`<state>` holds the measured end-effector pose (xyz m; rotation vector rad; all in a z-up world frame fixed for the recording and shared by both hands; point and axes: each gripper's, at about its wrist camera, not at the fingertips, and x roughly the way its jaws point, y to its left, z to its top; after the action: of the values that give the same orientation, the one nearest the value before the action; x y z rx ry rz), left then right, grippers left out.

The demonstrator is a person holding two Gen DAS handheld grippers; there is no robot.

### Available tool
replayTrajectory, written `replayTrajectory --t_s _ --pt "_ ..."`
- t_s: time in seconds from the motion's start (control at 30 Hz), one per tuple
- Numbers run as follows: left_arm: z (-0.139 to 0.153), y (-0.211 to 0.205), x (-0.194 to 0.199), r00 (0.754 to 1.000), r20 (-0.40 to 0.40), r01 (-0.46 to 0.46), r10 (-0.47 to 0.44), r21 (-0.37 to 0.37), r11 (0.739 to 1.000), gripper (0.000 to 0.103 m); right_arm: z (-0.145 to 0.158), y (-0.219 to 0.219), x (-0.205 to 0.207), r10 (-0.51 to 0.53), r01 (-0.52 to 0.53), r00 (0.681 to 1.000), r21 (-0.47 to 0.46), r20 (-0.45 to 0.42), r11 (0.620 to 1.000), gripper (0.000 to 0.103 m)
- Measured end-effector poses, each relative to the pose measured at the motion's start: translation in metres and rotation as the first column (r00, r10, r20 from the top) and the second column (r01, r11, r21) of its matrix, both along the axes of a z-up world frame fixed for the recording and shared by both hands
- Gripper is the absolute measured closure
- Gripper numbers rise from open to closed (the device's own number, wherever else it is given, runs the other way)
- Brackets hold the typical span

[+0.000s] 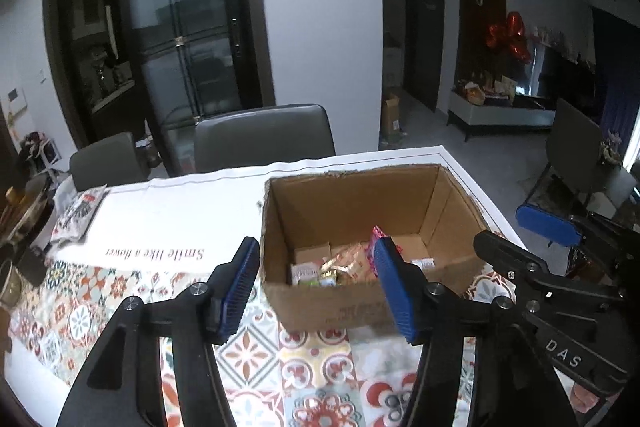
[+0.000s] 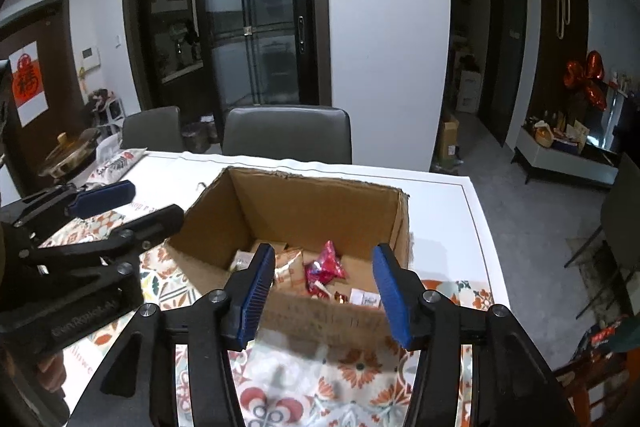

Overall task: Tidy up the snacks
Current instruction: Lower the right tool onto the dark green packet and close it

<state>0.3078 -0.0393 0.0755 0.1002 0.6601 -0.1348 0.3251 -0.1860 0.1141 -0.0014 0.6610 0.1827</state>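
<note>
Snacks sat in brown cardboard box (image 2: 304, 223), frame centre; left hand-held gripper (image 1: 316, 283), right hand-held gripper (image 2: 324, 297) spread, empty; best fetch white packet (image 1: 78, 213) at left edge.

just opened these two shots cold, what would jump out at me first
The open cardboard box in the middle of the table, with a shiny red snack packet lying among paler wrappers at its bottom. Next, the blue-padded left gripper and right gripper, both open and empty, held just short of the box's near wall. Farther off, a printed snack bag lies at the table's far left edge, and red foil balloons glint in the room at right.
</note>
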Motion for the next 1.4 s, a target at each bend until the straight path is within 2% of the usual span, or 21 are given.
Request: replayTrajectory --t_s 0.1,0.17,0.33,0.37,0.73,0.93,1.03,1.2,1.4 --pt "-0.002 0.005 -0.022 1.000 0.008 -0.001 0.002 -0.009 1.000 0.041 -0.001 0.000 -0.016 0.005 -0.005 1.000 0.011 0.005 1.000 0.049" --pt "-0.003 0.006 -0.034 1.000 0.021 -0.005 0.005 0.003 1.000 0.041 -0.002 0.002 -0.027 0.009 -0.009 1.000 0.014 0.013 1.000 0.045" --pt "-0.014 0.012 -0.062 0.999 0.040 -0.033 0.032 0.035 0.999 0.037 -0.007 0.010 -0.052 0.038 -0.038 0.999 0.001 0.023 0.999 0.045" --pt "-0.017 0.013 -0.068 0.999 0.041 -0.037 0.035 0.053 0.998 0.037 -0.008 0.012 -0.058 0.047 -0.047 0.999 0.002 0.021 0.999 0.042" --pt "-0.053 0.040 -0.123 0.996 -0.028 -0.080 0.080 0.029 0.996 0.035 -0.032 0.034 -0.101 0.110 -0.110 0.994 0.008 -0.020 0.994 0.039" --pt "-0.066 0.050 -0.149 0.991 -0.034 -0.125 0.128 0.060 0.990 0.033 -0.051 0.049 -0.117 0.154 -0.154 0.986 0.012 -0.068 0.988 0.039" --pt "-0.074 0.056 -0.157 0.988 -0.055 -0.139 0.142 0.052 0.989 0.033 -0.060 0.057 -0.123 0.176 -0.175 0.980 0.008 -0.090 0.984 0.039" --pt "-0.088 0.064 -0.169 0.982 -0.070 -0.168 0.174 0.087 0.982 0.033 -0.081 0.069 -0.131 0.205 -0.205 0.967 0.018 -0.154 0.979 0.039" --pt "-0.106 0.073 -0.179 0.978 -0.108 -0.169 0.178 0.088 0.982 0.033 -0.107 0.084 -0.138 0.242 -0.244 0.941 0.025 -0.237 0.970 0.039"
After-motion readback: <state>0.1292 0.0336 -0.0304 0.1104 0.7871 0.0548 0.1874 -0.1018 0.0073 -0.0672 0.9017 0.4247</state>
